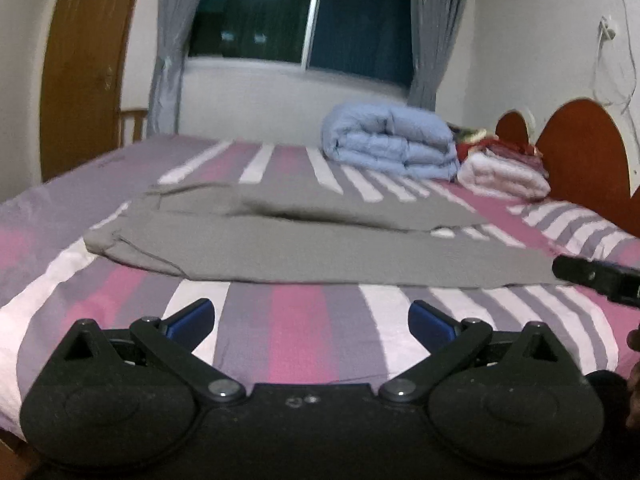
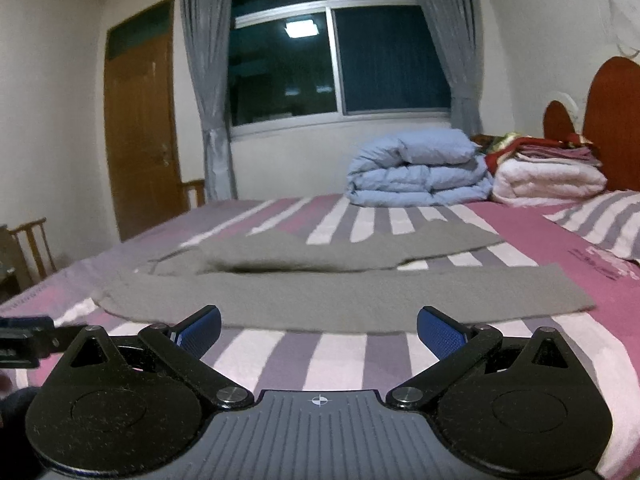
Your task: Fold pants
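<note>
Spread fingers (image 2: 440, 334), pants (image 2: 280, 300) (grey), duvet (image 2: 416, 172)

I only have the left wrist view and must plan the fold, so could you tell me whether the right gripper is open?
Observer: Yes, the right gripper is open and empty, just short of the pants.
Operator: Thank you. Where does the near leg end on the right?
Observer: Its hem lies flat on the pink part of the bedsheet.
</note>
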